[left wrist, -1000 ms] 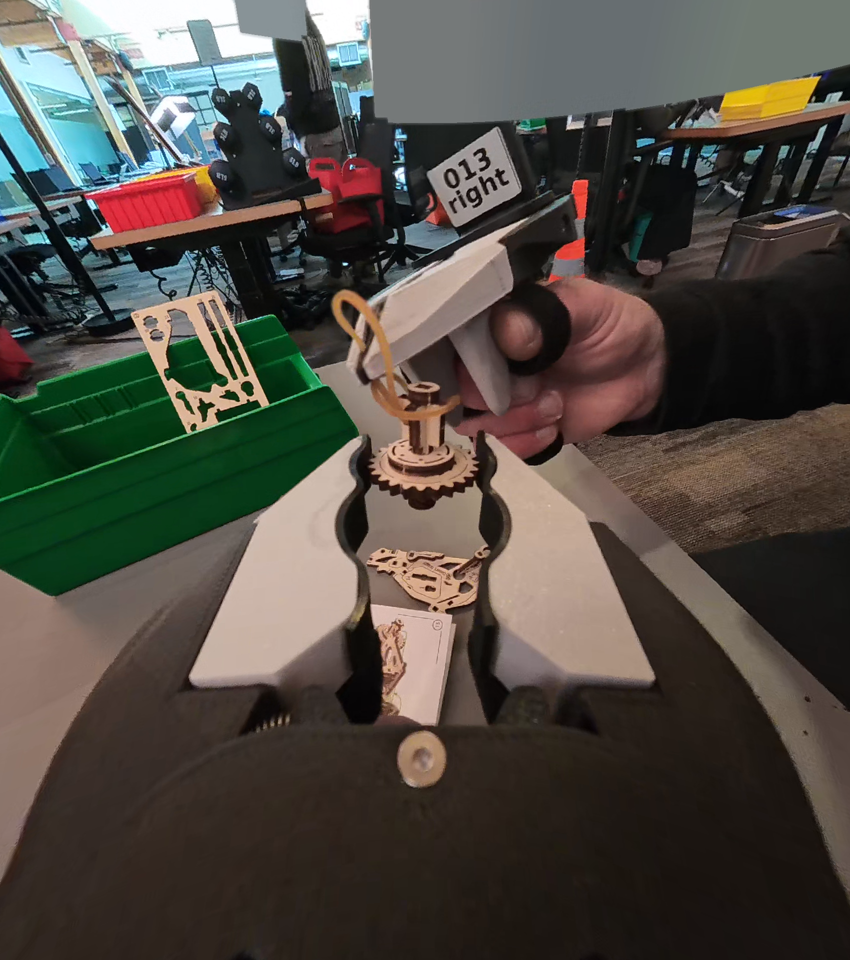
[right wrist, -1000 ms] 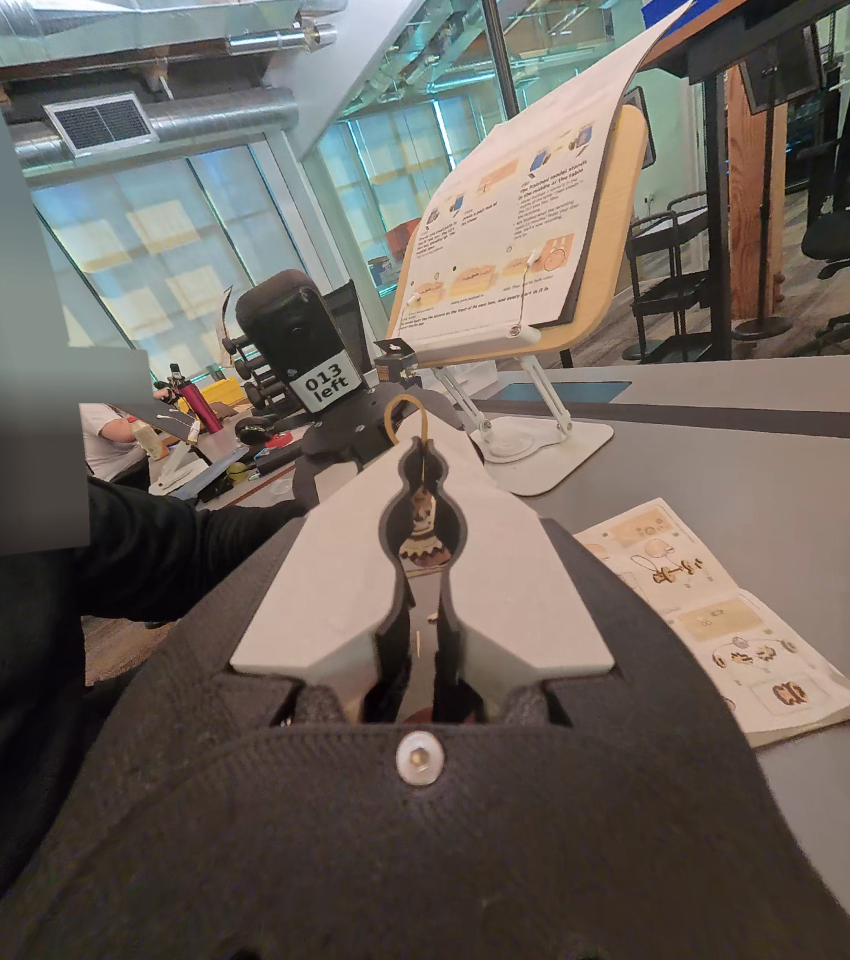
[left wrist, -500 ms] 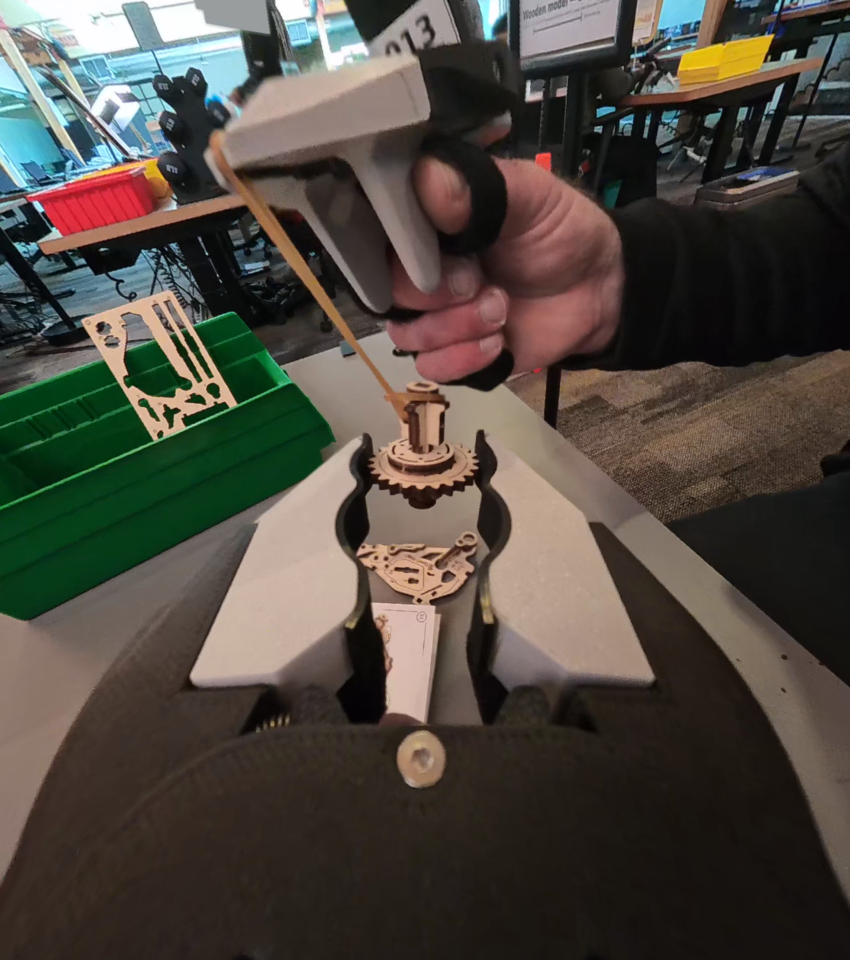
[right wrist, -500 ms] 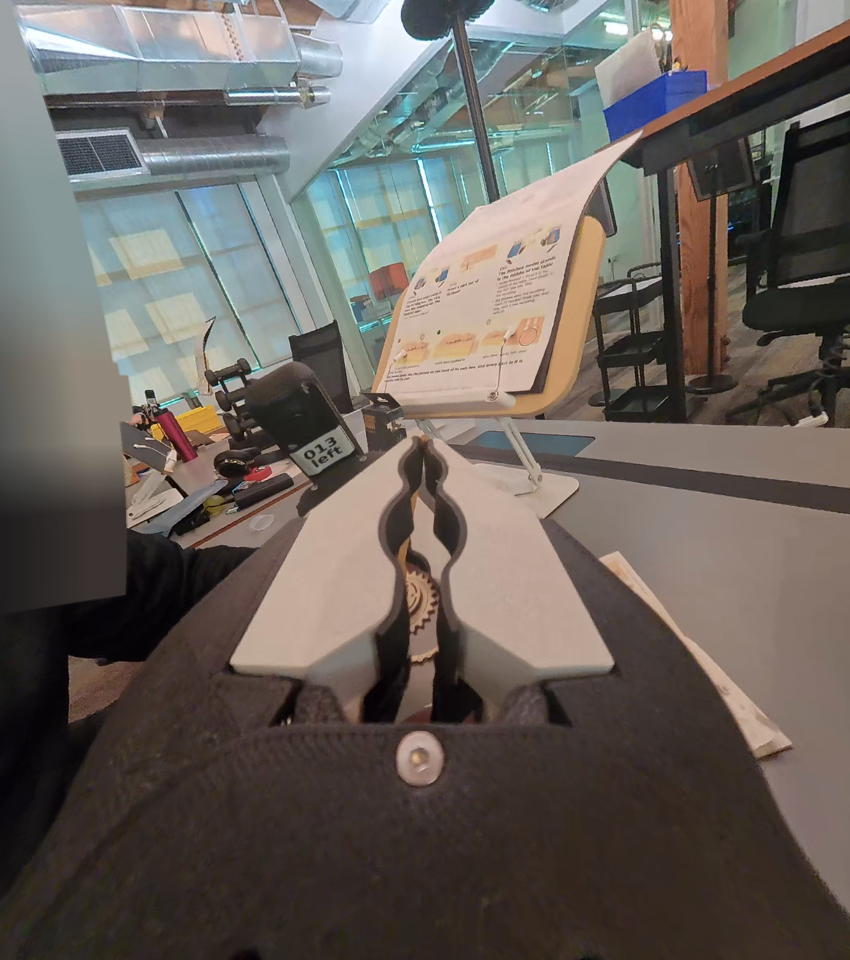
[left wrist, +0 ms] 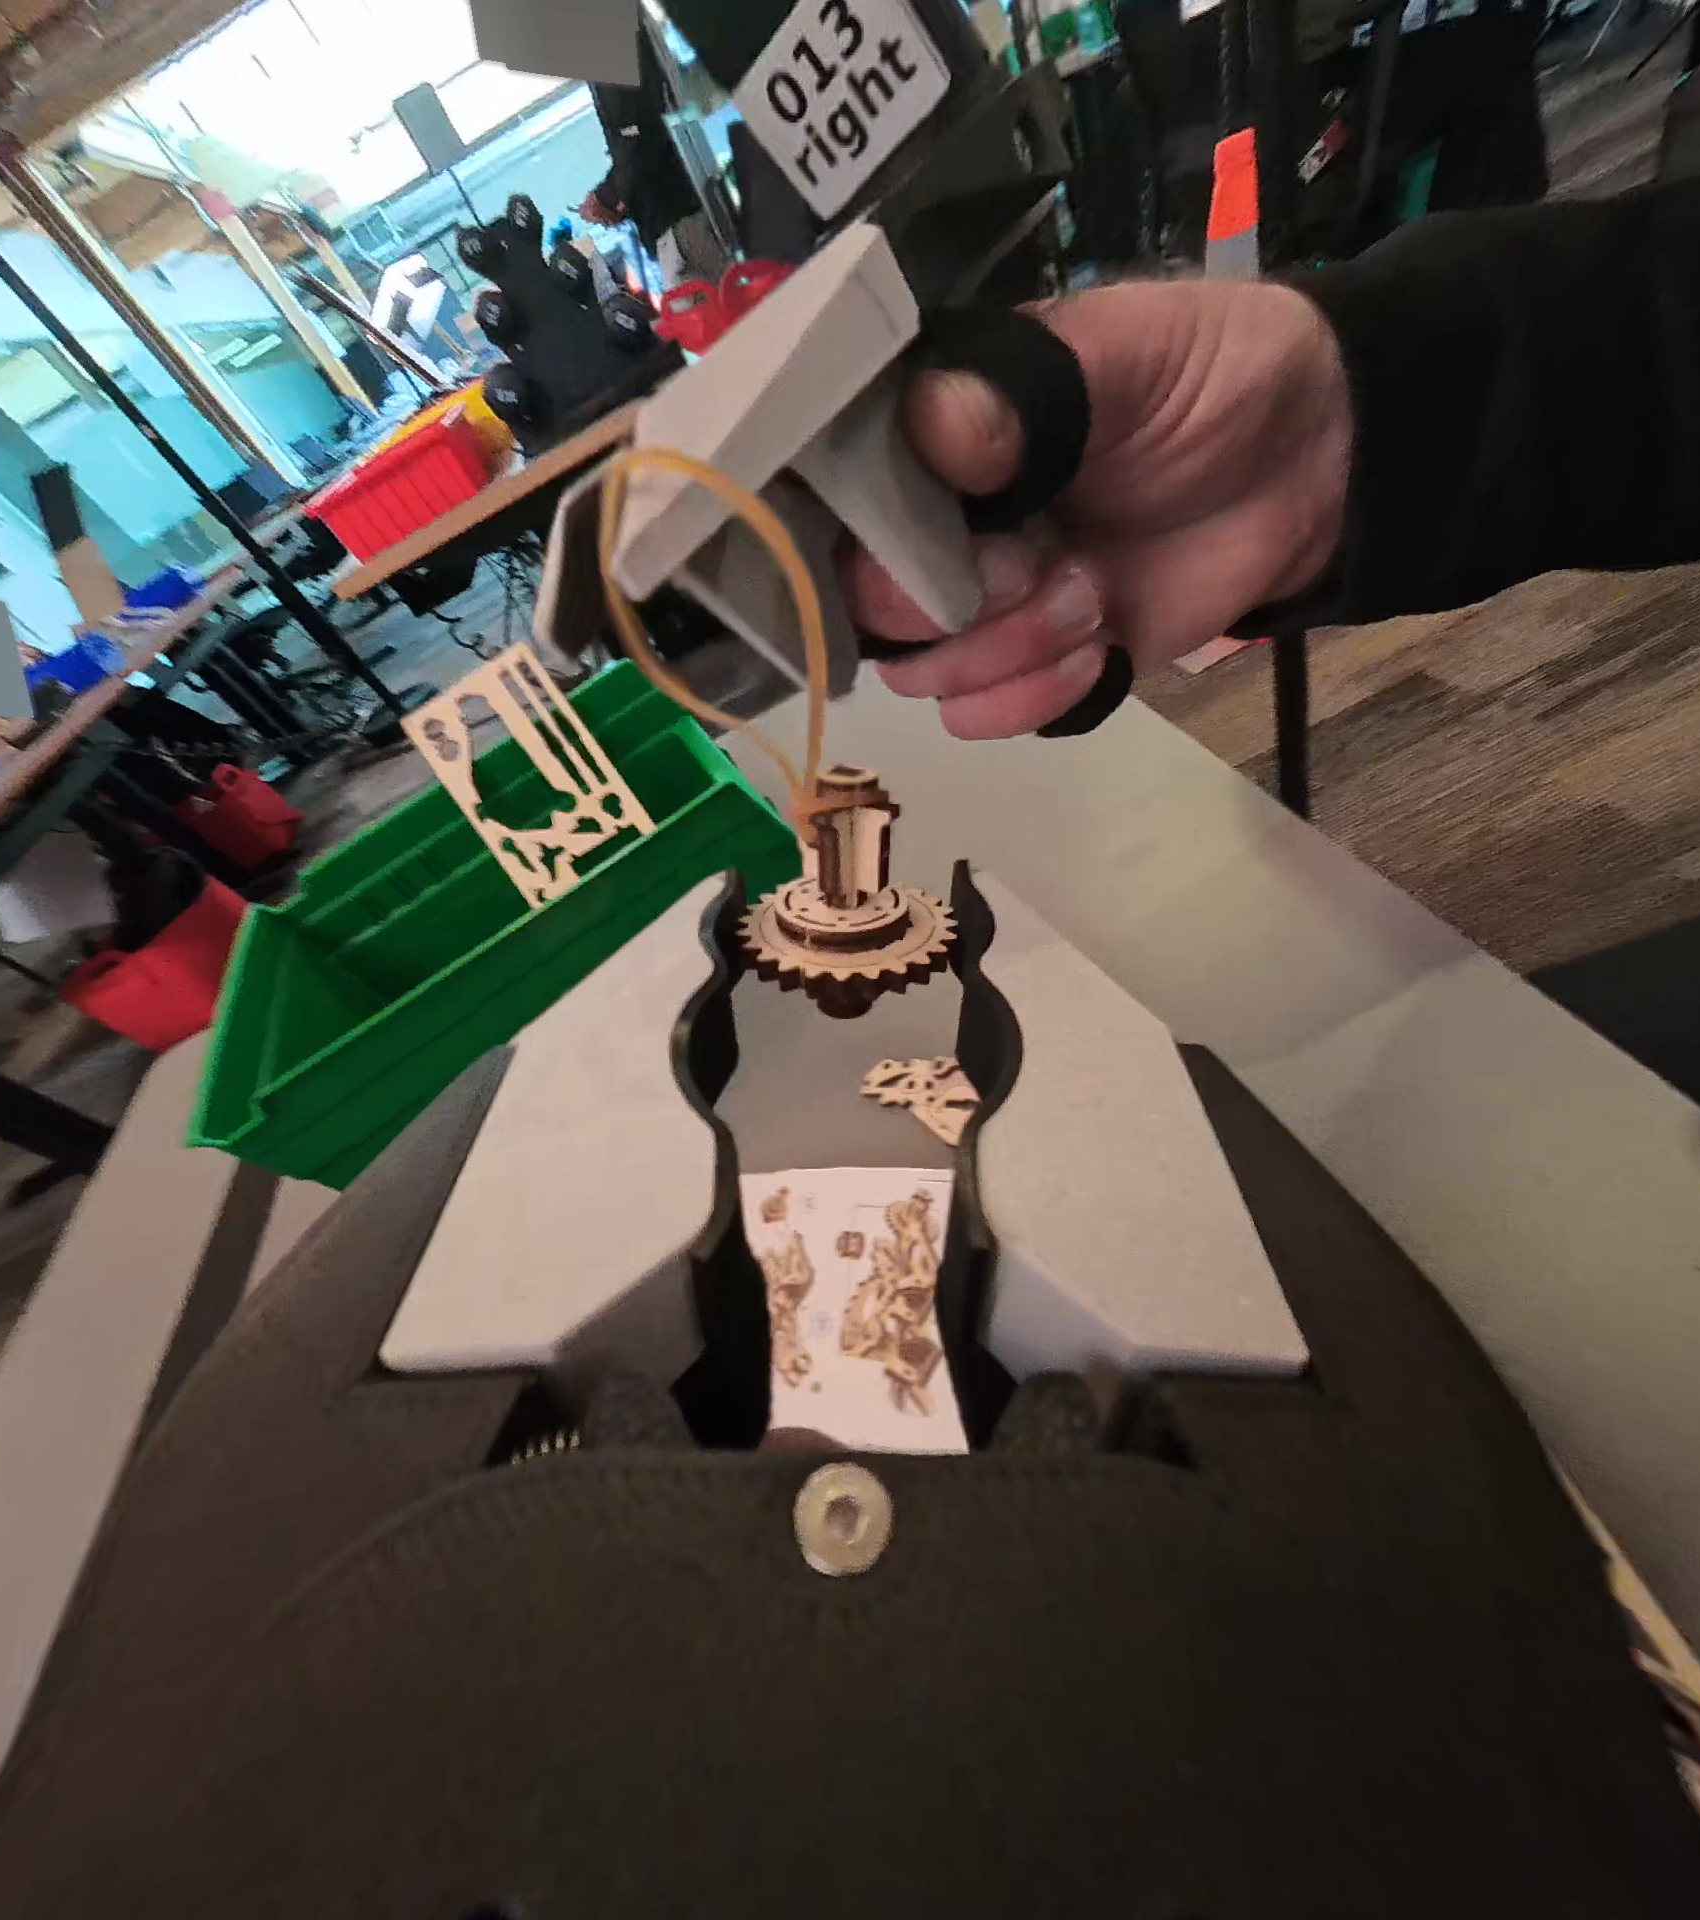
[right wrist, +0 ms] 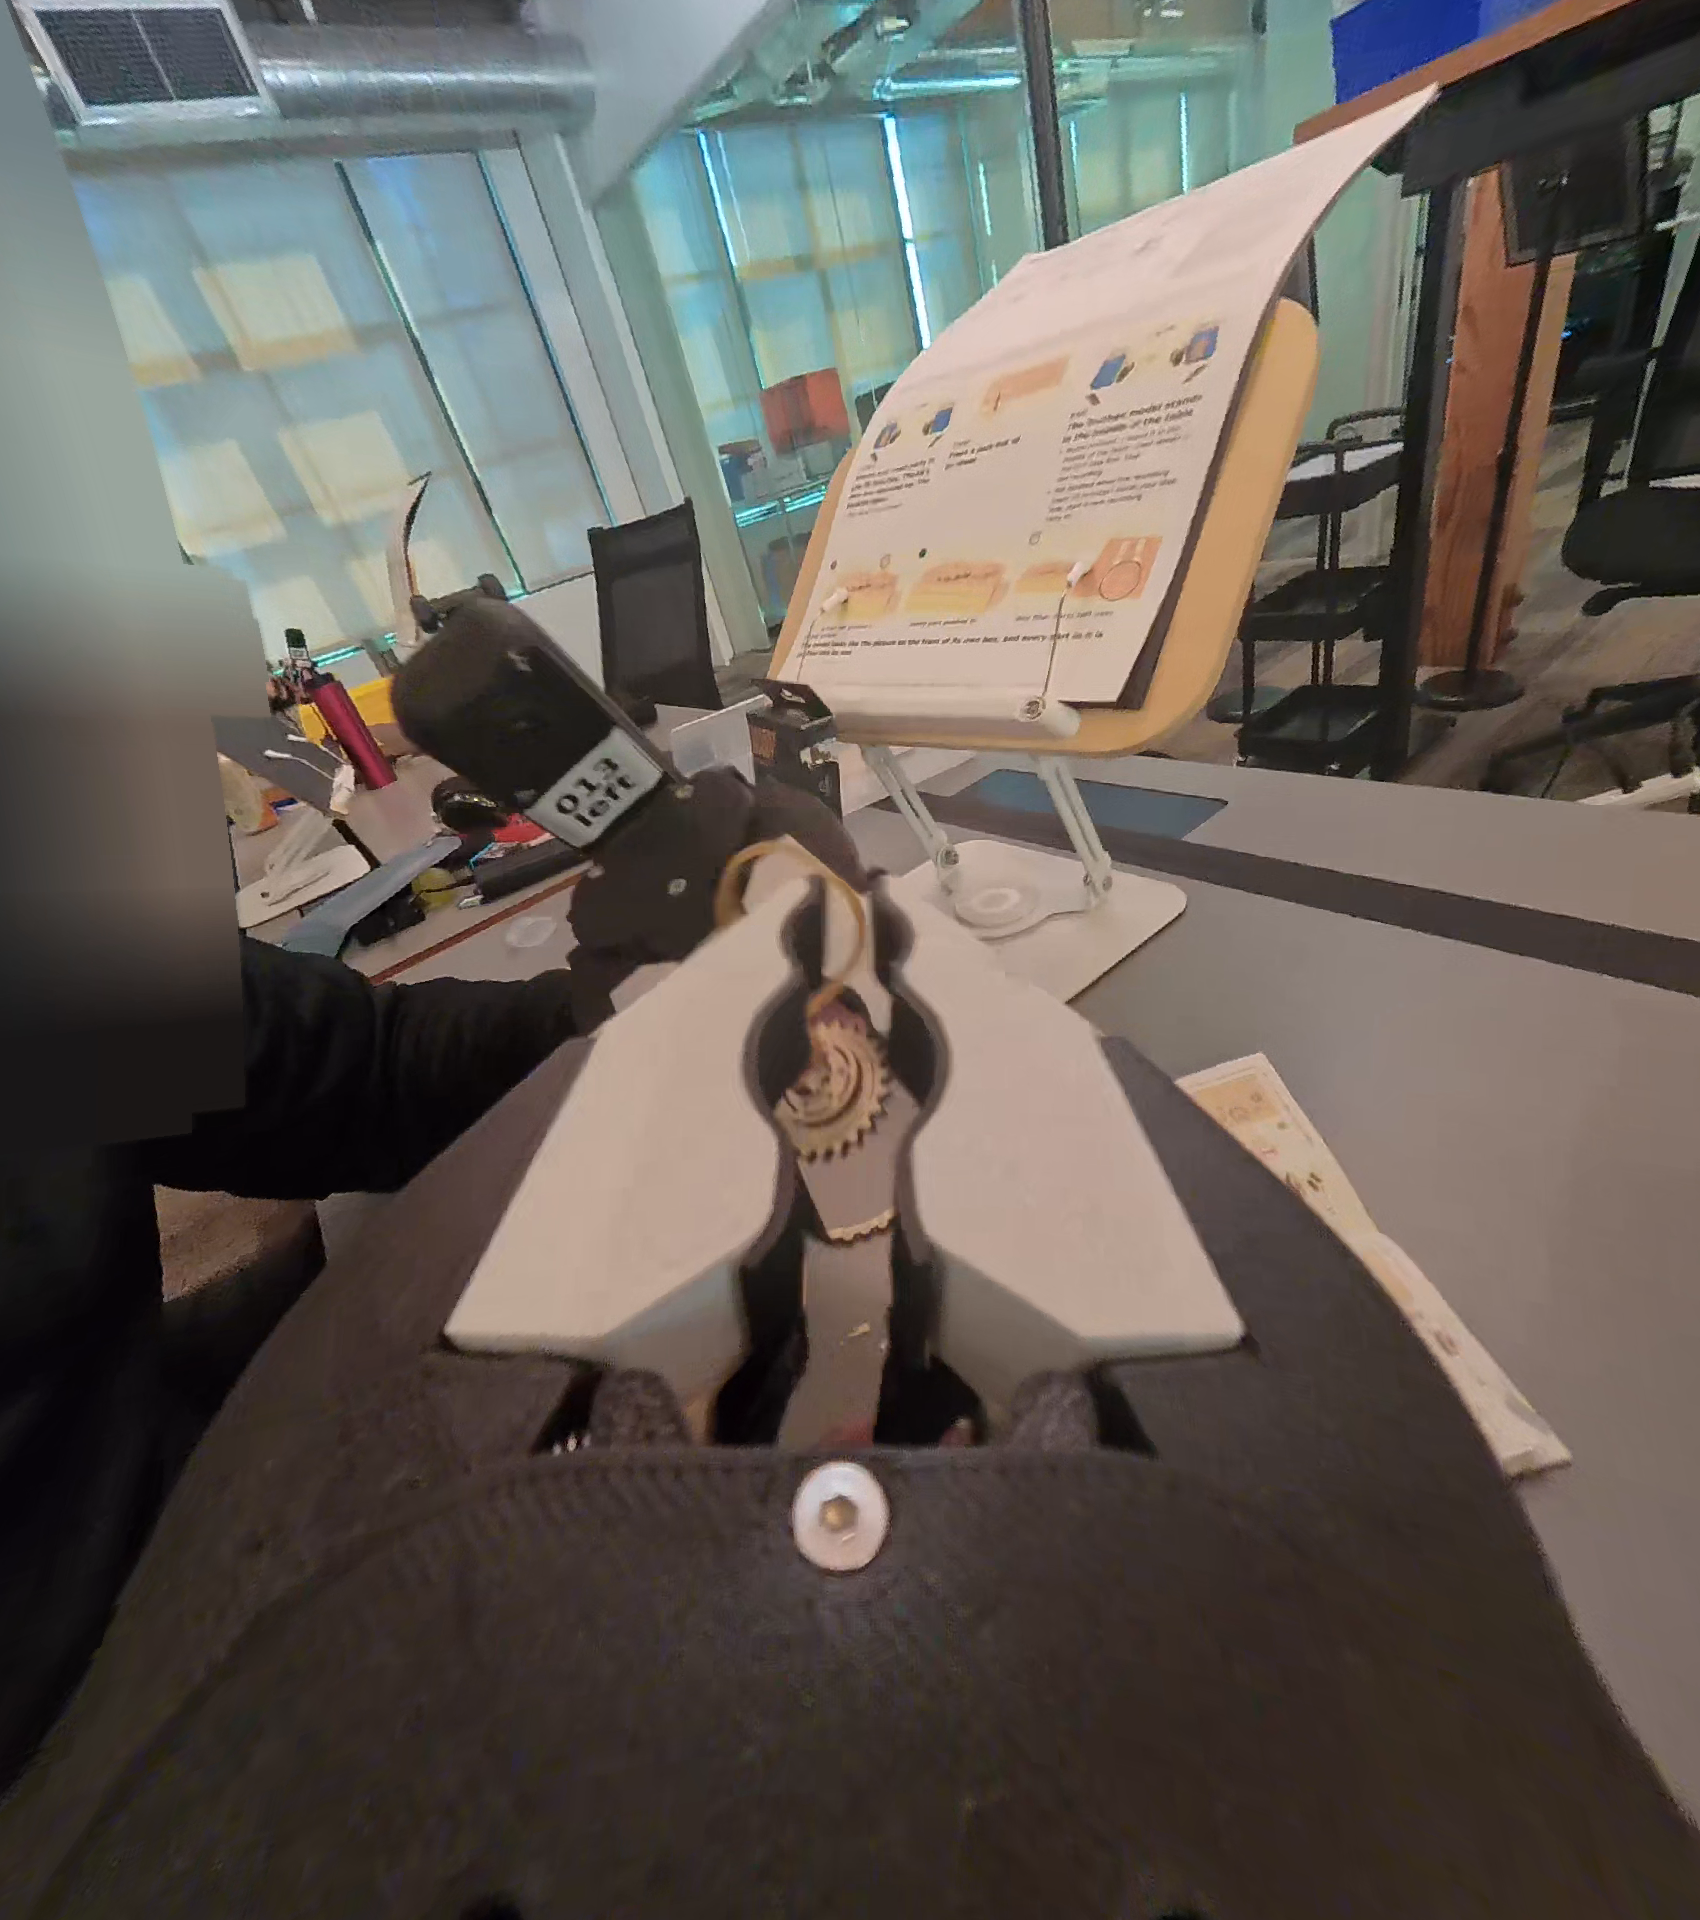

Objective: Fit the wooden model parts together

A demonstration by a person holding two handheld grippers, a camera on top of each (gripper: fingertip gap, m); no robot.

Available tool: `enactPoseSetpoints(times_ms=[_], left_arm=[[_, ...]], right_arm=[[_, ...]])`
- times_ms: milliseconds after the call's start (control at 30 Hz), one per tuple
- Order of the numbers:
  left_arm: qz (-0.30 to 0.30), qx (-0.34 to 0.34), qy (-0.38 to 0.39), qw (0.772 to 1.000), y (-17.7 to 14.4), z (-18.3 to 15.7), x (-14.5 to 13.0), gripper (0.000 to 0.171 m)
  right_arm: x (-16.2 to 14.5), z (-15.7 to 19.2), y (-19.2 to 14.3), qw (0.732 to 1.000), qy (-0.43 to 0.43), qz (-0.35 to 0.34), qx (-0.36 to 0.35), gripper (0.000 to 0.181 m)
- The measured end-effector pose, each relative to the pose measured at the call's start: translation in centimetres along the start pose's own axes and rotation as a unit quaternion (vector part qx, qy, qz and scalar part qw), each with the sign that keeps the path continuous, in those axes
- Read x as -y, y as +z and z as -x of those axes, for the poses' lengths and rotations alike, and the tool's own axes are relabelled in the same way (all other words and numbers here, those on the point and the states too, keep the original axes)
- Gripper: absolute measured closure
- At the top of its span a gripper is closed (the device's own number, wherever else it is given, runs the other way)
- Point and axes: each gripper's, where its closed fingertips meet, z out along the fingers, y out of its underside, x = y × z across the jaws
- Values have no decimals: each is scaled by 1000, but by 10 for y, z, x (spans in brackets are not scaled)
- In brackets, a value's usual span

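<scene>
My left gripper [left wrist: 841, 935] is shut on a wooden gear assembly [left wrist: 851, 940], holding its toothed wheel upright above the grey table [left wrist: 1189, 935]. A spindle [left wrist: 846, 831] rises from the wheel. My right gripper [left wrist: 607, 540] hangs above and to the left, shut on a tan rubber band [left wrist: 804, 623] whose slack loop runs down to the spindle's top. In the right wrist view the right gripper [right wrist: 815, 894] pinches the band [right wrist: 851, 935], and the gear [right wrist: 841, 1091] shows through the gap between its fingers.
A green bin [left wrist: 389, 987] with a punched-out wooden sheet [left wrist: 534, 769] stands at the left. A loose wooden part [left wrist: 919, 1091] and an instruction leaflet [left wrist: 856, 1299] lie on the table below the gear. A document stand [right wrist: 1033, 520] is at the back. Some 7 cm of space lies between my two pairs of fingers.
Half a second ago the right gripper pulled the band taut, up and to the left. It has since come down and the band hangs in a slack loop. The left gripper still holds the gear.
</scene>
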Motion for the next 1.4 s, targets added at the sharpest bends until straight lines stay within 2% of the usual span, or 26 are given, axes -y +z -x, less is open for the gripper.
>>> enactPoseSetpoints(times_ms=[33,67,167,367,567,700,933,1133,1400], left_arm=[[0,8,12,1000,-2,1,2,134],[2,19,25,999,-3,3,4,134],[19,47,67,996,-6,7,7,134],[35,96,98,990,-10,14,17,135],[-3,124,155,980,-18,11,37,134],[-13,154,225,962,-25,9,49,134],[5,201,317,927,-34,9,61,134],[2,220,340,914,-41,9,71,134],[3,238,345,908,-48,12,80,134]], right_arm=[[0,0,-2,1000,9,0,1,164],[2,1,-5,1000,19,-4,8,161],[1,2,-13,1000,25,-1,12,162],[-31,24,-8,996,27,70,58,158],[-20,40,-3,992,57,27,107,154],[-13,48,-6,982,114,-4,149,157],[-12,67,0,986,65,13,153,173],[-5,80,-1,977,98,-14,191,181],[6,84,-3,979,91,-47,177,181]])
